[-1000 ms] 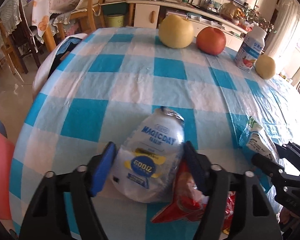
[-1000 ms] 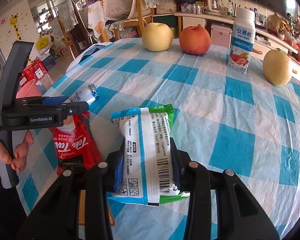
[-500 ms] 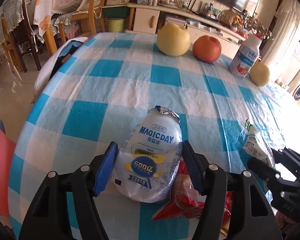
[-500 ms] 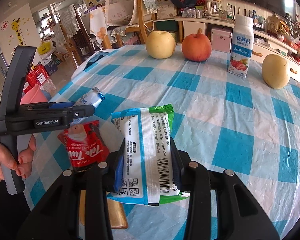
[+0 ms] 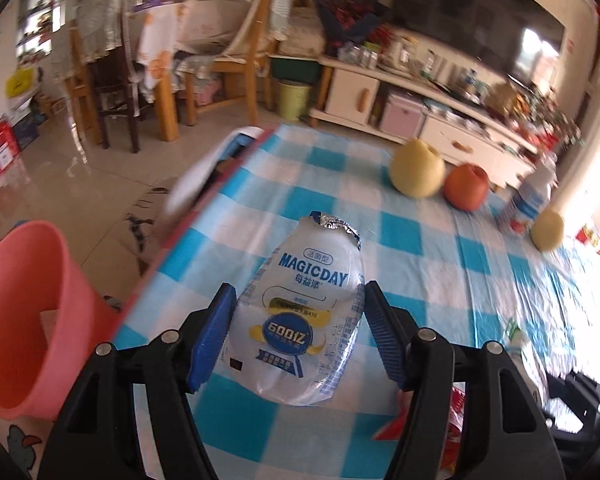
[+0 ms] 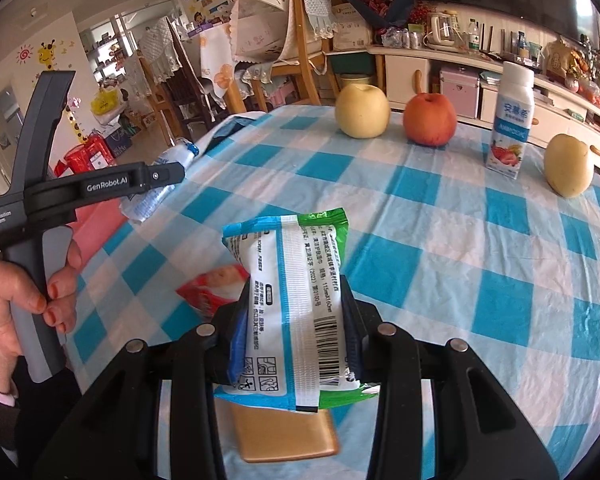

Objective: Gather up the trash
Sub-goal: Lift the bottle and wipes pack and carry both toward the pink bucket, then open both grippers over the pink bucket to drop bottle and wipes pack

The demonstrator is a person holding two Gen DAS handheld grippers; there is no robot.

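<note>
My left gripper (image 5: 298, 330) is shut on a clear crushed MAGICDAY bottle (image 5: 304, 312) with a foil top, held above the blue-checked table (image 5: 340, 184). In the right wrist view that same bottle (image 6: 156, 190) hangs over the table's left edge. My right gripper (image 6: 296, 312) is shut on a white, blue and green snack wrapper (image 6: 288, 292), lifted off the cloth. A red milk-tea wrapper (image 6: 216, 288) lies on the table left of the right gripper; its red corner (image 5: 452, 420) shows low in the left wrist view.
A pink bin (image 5: 24, 320) stands on the floor left of the table. Two yellow pears (image 6: 362, 110), a red apple (image 6: 430, 118) and a yoghurt bottle (image 6: 510, 120) stand at the far side. A gold flat object (image 6: 284, 436) lies under the right gripper. A hand (image 6: 16, 292) grips the left handle.
Both grippers have risen with their loads. The left one has swung left toward the table edge, bringing the pink bin into its view. The red wrapper stayed on the table.
</note>
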